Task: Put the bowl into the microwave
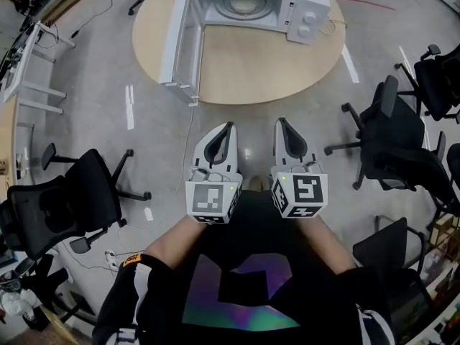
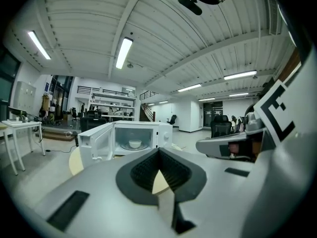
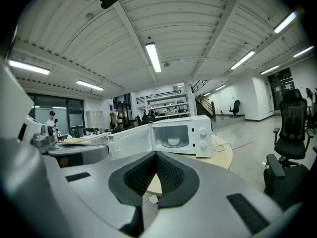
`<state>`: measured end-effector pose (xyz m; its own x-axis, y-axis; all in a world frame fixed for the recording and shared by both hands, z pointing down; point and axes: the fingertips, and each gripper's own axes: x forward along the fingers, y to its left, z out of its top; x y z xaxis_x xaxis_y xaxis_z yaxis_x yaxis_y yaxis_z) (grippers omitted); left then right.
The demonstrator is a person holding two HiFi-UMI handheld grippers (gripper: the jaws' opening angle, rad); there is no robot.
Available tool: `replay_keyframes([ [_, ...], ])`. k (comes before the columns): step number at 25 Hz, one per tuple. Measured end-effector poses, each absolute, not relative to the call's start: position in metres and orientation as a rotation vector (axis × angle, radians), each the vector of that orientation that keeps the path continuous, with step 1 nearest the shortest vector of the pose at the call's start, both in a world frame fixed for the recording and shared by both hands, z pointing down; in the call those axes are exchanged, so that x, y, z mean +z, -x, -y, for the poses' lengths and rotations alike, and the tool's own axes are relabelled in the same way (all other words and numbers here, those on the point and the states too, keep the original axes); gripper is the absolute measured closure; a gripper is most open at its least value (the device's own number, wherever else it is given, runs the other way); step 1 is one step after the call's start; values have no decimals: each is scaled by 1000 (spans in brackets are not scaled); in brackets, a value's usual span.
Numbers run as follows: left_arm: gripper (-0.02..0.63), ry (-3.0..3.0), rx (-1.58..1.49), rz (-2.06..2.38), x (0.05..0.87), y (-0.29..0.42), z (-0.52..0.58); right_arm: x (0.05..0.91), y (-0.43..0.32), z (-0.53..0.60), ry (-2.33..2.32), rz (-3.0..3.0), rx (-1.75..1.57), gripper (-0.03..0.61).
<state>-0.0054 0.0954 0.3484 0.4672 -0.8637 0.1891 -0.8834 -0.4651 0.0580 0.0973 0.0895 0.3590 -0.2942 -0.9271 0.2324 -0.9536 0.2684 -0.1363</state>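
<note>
The white microwave [image 1: 309, 9] stands on the round wooden table [image 1: 259, 70] with its door [image 1: 180, 45] swung wide open to the left. A white bowl [image 1: 244, 3] sits on the turntable inside, also seen as the bowl [image 2: 134, 144] and the bowl [image 3: 173, 142] in the two gripper views. My left gripper [image 1: 228, 128] and right gripper [image 1: 281, 123] are side by side over the floor, close to my body and well short of the table. Both point at the microwave. Each is shut with nothing between its jaws, as the left gripper [image 2: 159, 150] and the right gripper [image 3: 156, 153] show.
Black office chairs stand on the left [image 1: 72, 200] and on the right [image 1: 399, 142]. A white desk frame [image 1: 29, 70] is at the far left. A cable [image 1: 188, 135] runs from the table down across the grey floor. A cord [image 1: 338, 27] lies beside the microwave.
</note>
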Motion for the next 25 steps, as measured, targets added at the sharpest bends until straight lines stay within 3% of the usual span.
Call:
replay_keyframes([
  [25, 571, -2461, 209, 1662, 375, 24, -168, 386, -92, -162, -1664, 2436, 382, 563],
])
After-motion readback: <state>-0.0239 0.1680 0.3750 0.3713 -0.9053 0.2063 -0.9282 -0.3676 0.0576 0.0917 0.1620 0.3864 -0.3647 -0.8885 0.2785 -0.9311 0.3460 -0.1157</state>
